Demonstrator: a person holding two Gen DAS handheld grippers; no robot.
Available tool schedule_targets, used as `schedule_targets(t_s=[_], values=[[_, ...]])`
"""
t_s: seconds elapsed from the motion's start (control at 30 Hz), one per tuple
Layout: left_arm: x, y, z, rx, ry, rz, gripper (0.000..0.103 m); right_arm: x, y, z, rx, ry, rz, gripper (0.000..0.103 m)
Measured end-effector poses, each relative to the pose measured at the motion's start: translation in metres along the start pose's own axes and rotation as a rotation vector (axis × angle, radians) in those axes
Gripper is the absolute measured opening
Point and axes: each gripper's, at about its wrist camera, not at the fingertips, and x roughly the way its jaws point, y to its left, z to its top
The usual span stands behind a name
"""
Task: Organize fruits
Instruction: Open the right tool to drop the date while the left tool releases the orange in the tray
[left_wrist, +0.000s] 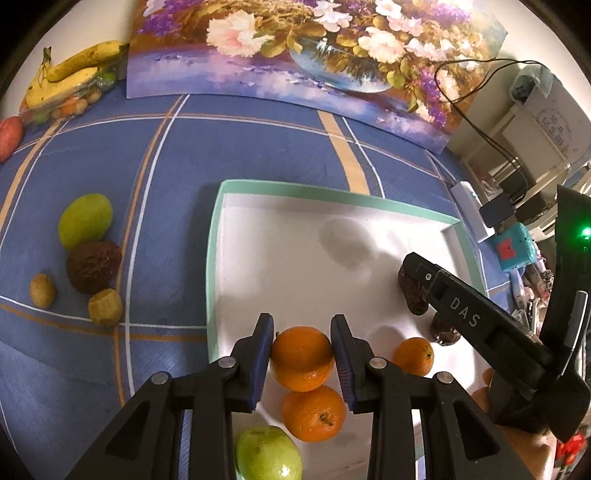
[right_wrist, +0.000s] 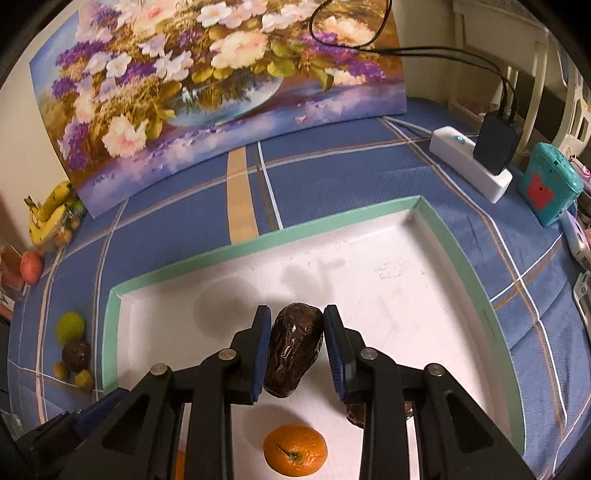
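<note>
Left gripper (left_wrist: 302, 356) clamps orange (left_wrist: 301, 357) — over tray (left_wrist: 213, 251)

Three oranges (left_wrist: 301, 356), two green apples (left_wrist: 85, 220), three dark wrinkled fruits (right_wrist: 293, 347), one white tray (left_wrist: 221, 236), one banana bunch (left_wrist: 70, 72)

Cloth (left_wrist: 258, 147): blue, crossed with white and tan lines
Tray (left_wrist: 295, 188): white inside, mint-green rim
Oranges (left_wrist: 301, 356): bright orange
Date (right_wrist: 293, 347): glossy dark brown
Painting (left_wrist: 295, 55): white, pink, purple flowers
Bananas (left_wrist: 70, 74): yellow, far left
</note>
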Motion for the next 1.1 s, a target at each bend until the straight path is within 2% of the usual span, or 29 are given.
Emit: schedule_targets(t_s=[0.6, 1.1], values=[[0.013, 0.002, -0.003, -0.009, 0.048, 0.025, 0.035, 0.003, 0.000, -0.003, 0.001, 0.004, -0.003, 0.031], [0.014, 0.003, -0.002, -0.017, 0.059, 0.022, 0.036, 0.004, 0.000, -0.004, -0.005, 0.005, -0.005, 0.031]])
